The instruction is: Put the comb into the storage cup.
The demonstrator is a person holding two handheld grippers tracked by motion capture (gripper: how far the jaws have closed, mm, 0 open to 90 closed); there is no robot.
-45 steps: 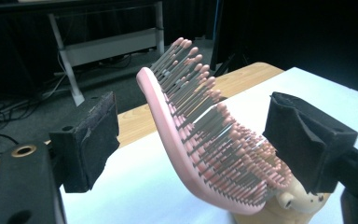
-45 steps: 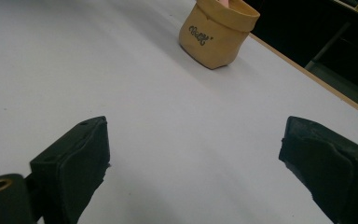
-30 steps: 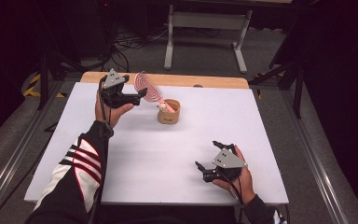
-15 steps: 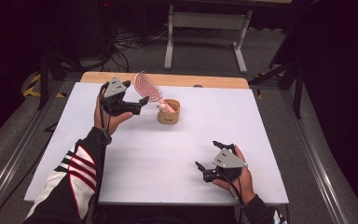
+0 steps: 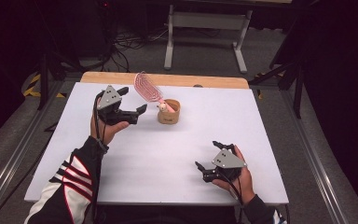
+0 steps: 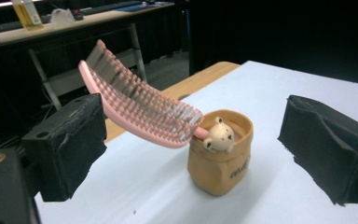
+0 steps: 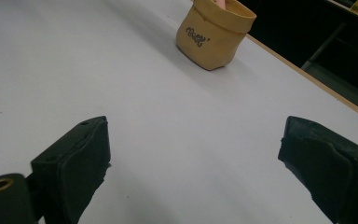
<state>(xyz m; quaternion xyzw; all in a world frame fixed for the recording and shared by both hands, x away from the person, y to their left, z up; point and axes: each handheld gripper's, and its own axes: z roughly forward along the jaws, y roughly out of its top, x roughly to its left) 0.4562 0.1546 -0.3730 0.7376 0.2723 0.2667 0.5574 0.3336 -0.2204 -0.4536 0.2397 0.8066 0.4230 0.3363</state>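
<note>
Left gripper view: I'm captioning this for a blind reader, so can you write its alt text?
A pink brush stands handle-down in a small tan pouch on a white table, leaning away to the left, with a little bear head at the pouch's rim. The left tool frames them, its two black jaws wide open and touching nothing.

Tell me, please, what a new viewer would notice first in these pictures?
The eye goes first to the pink hairbrush, which stands with its handle in a small tan pot near the far edge of the white table and leans its bristled head out to the left. The left gripper is just left of it with fingers apart and nothing between them, while the right gripper rests near the front right.
</note>
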